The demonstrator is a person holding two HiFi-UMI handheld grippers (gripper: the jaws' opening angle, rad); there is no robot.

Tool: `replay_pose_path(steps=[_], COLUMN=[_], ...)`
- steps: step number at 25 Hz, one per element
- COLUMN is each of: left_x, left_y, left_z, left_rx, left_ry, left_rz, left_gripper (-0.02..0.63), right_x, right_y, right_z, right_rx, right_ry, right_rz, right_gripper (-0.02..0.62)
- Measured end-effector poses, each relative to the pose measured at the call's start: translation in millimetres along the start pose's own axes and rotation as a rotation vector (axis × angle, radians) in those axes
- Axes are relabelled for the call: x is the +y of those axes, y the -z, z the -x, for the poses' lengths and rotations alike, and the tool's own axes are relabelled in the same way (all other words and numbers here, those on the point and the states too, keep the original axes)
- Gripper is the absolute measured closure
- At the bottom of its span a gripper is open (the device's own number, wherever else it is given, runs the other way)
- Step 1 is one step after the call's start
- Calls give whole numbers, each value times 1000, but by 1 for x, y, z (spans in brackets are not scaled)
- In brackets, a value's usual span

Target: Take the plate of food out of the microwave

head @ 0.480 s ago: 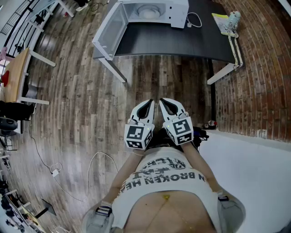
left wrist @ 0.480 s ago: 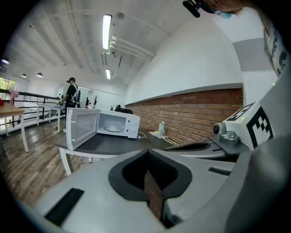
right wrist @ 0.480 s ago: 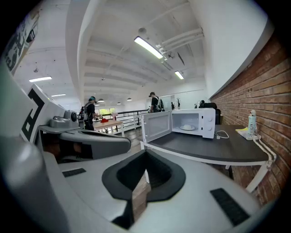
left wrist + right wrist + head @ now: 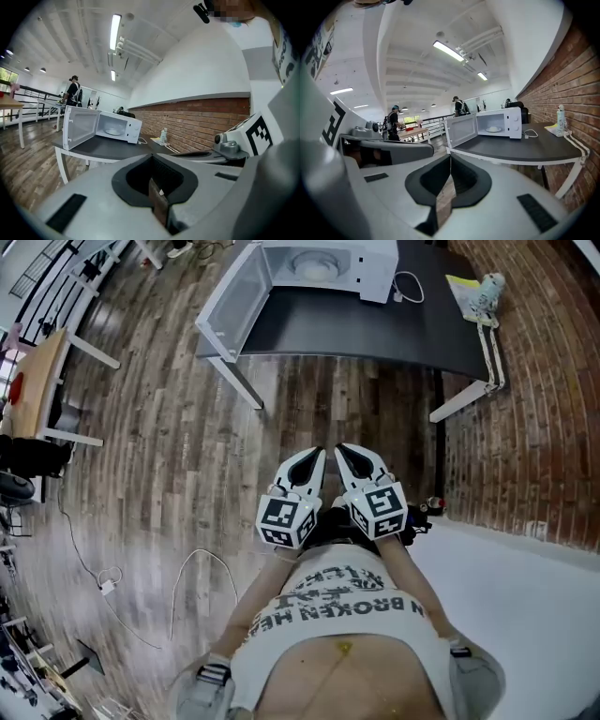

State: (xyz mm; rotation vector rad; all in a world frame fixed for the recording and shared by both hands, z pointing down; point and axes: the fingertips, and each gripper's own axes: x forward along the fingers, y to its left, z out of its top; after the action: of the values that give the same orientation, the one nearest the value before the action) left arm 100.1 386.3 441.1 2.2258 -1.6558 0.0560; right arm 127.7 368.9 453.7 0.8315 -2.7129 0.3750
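A white microwave (image 4: 370,266) stands on a dark table (image 4: 375,329) far ahead, its door (image 4: 232,304) swung open to the left. Inside it sits a white plate (image 4: 314,265) with food; the plate (image 4: 114,131) shows in the left gripper view, and the plate (image 4: 493,129) shows in the right gripper view. My left gripper (image 4: 317,456) and right gripper (image 4: 341,452) are side by side close to my body, over the wooden floor and well short of the table. Both are shut with nothing between their jaws.
A white cable (image 4: 405,287) lies beside the microwave. A spray bottle and a yellow cloth (image 4: 473,292) are at the table's right end, by the brick wall (image 4: 534,409). A wooden table (image 4: 33,381) stands far left. A cord (image 4: 178,587) trails on the floor. People (image 4: 72,91) stand in the distance.
The microwave and table sit slightly lower and further right in the head view. Both grippers stay together and shut.
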Motion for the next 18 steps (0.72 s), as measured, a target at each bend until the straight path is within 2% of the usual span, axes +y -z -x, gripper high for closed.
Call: replay_pose_path(steps=[3,7,15,18], left_x=[-2,5,42,61], left_y=[1,2,-8,-21], left_z=[-7,-17,-52,-73], left_rx=[-7,-5,14,19], left_ry=[-11,-37,-52,-28], left_rz=[-6,34,49,8], left_gripper=[600,600,599,599], right_x=[-9,-21,-51,-62], right_y=[3,4,-10,-21], right_z=[-3,-9,-46,-71], right_rx=[4,26,27,28], right_ry=[-9,-12,14,27], right_rz=[-25,-6,-16,9], right_gripper=[586,586,586,586])
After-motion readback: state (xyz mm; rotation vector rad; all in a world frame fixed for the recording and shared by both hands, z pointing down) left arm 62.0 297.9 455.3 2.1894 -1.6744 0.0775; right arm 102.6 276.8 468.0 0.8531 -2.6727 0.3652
